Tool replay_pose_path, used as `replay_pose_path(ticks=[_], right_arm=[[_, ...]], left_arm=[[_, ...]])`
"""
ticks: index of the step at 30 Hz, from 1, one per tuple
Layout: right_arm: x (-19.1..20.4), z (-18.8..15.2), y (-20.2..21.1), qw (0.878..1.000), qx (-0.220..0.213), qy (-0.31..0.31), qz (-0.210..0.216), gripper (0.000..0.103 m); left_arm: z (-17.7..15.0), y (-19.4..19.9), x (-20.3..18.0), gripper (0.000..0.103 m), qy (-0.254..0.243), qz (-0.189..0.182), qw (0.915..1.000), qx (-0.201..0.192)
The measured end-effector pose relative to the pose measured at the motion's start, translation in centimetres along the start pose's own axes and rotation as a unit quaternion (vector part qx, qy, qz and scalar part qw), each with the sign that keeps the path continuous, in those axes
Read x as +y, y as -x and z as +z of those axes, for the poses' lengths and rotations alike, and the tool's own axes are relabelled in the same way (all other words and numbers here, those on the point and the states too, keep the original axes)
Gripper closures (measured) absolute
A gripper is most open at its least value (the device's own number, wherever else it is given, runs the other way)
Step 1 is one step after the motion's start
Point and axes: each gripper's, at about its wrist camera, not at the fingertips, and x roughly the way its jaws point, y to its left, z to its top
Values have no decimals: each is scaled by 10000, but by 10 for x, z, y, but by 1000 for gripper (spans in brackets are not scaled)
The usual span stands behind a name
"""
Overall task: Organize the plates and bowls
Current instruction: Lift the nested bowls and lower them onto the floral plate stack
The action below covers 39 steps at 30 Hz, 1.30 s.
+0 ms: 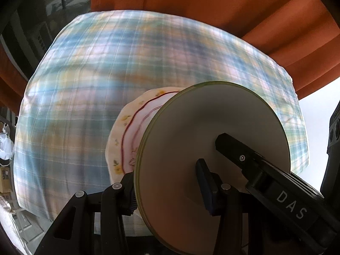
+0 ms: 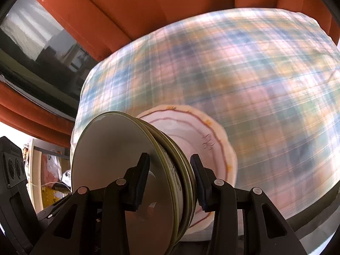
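We've got both grippers, left (image 1: 170, 193) and right (image 2: 170, 180), clamped on the plate stack (image 2: 136, 170) rims. It's probably heavy, slick and breakable, so we'd grip opposite edges.

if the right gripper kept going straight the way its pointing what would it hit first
Most likely the plaid tablecloth on the table. The right gripper is clamped on a stack of olive-rimmed plates with a floral plate behind; the stack's far edge would probably touch the cloth first, though depth is unclear.

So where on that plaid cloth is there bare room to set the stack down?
The plaid cloth lies bare from the plate stack out to the orange curtain. Crowded only at the near edge, where both grippers clamp the stack.
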Motion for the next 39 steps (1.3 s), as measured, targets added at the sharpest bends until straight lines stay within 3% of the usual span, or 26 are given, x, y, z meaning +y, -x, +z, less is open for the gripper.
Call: replay_pose_path(ticks=[6,23,30,33,36,39], right_arm=[[5,0,-14,9998,167,-53,-122,60],[-3,4,-14,9987,63,-245,-445,61],[-2,-2,-8,9982,-37,-110,-580,61],[-3,-4,-6,9983,-15,-17,-587,51],[-2,-6,4,9985,-174,134,-498,40],[0,-7,15,9983,-325,314,-365,38]], left_arm=[[4,-12,8,56,71,-93,9997,201],[12,-17,-6,54,-457,-101,9989,46],[4,-7,-4,31,-660,310,9964,-422],[-3,2,-1,24,-600,457,9950,-654],[-9,15,0,22,-444,581,9929,-943],[-16,29,-4,22,-321,717,9892,-1239]])
